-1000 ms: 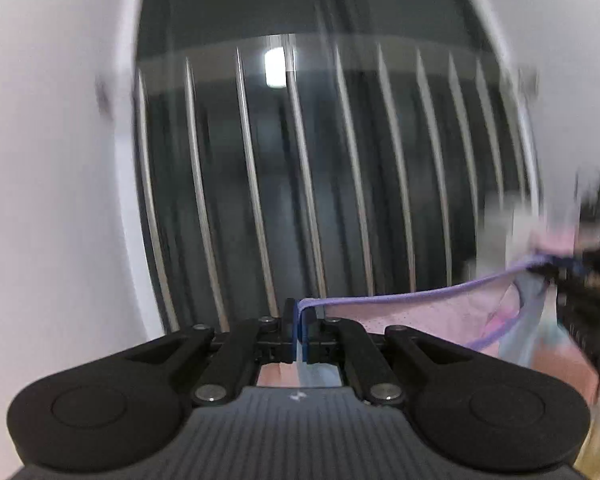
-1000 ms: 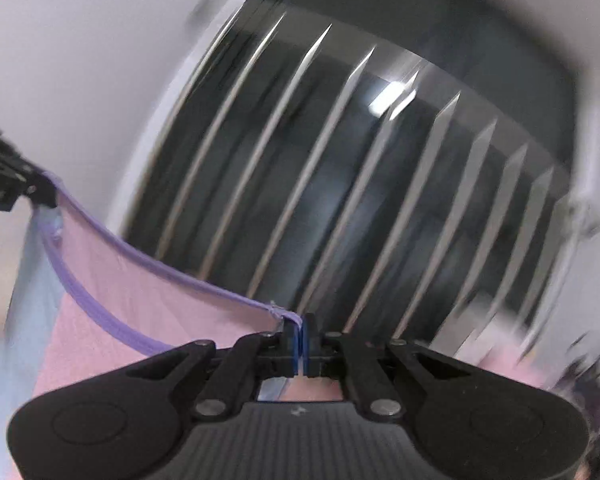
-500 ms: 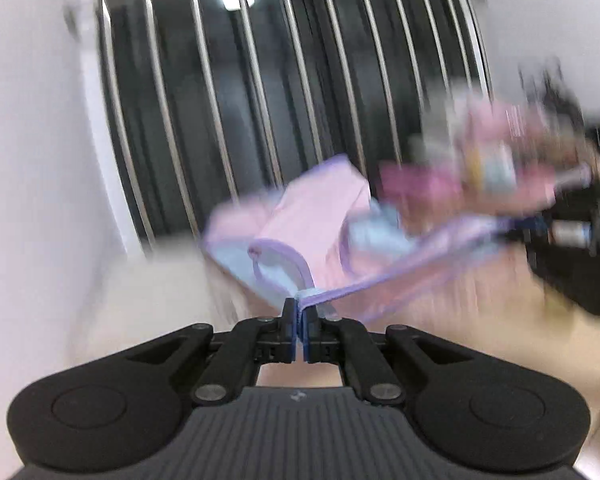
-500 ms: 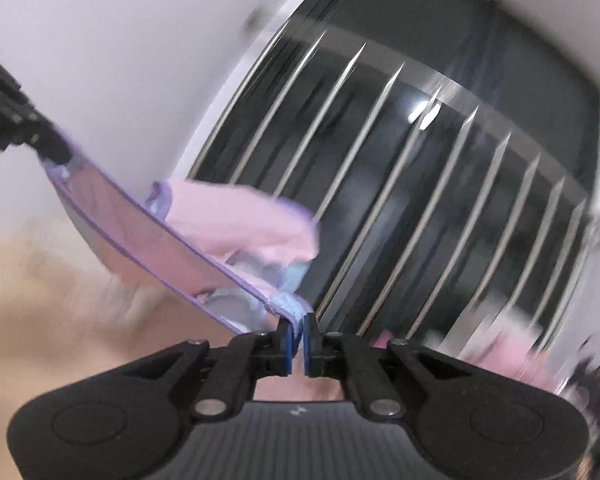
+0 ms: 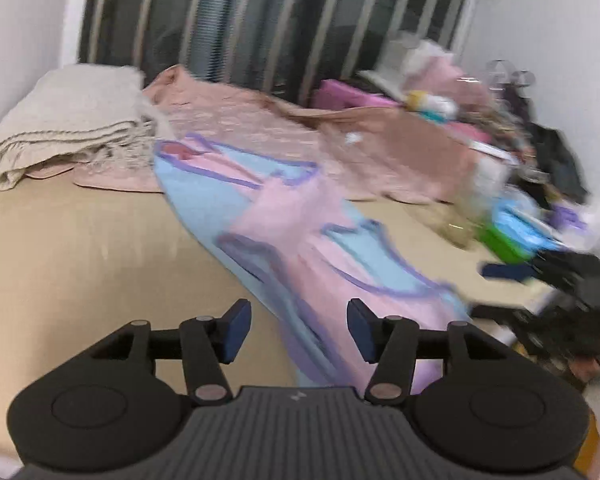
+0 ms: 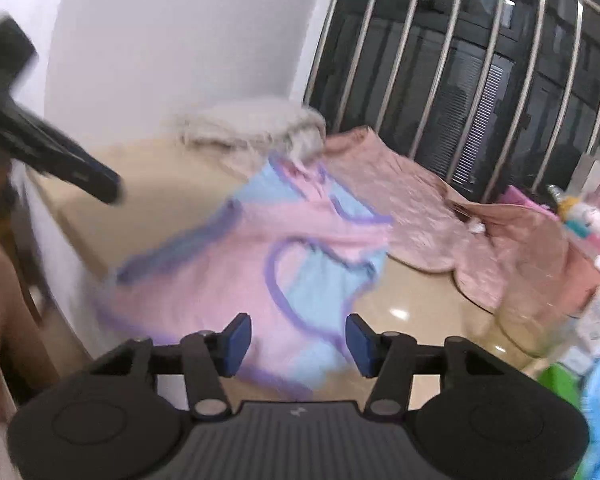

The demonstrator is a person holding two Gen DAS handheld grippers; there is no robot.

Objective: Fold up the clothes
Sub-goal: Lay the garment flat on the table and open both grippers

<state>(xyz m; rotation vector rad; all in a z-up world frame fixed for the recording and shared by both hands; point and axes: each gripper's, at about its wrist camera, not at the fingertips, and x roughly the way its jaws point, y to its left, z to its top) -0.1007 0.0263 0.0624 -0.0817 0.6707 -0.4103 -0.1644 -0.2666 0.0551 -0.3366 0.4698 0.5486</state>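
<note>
The pink and blue garment (image 5: 300, 232) is lying spread on the beige table (image 5: 80, 248), running from the near edge toward the far side, where its top is reaching the folded beige blanket (image 5: 72, 120) in the far left corner and the pink quilt (image 5: 260, 120) along the far edge. It is lying mostly flat but blurred, with purple trim showing around the blue parts, so I cannot tell whether it is smooth or already has a fold in it. The left gripper (image 5: 298, 330) is hanging just above the near end of the cloth with its jaws wide apart and nothing between them. The right gripper (image 6: 298, 338) is likewise standing wide open and empty over the near end of the garment (image 6: 260, 264). Both are hovering over the near edge, probably because the cloth's border there is the easiest part to reach. This laying would suit a garment put flat for folding, or one being adjusted between folds; the pictures are not settling which.
</note>
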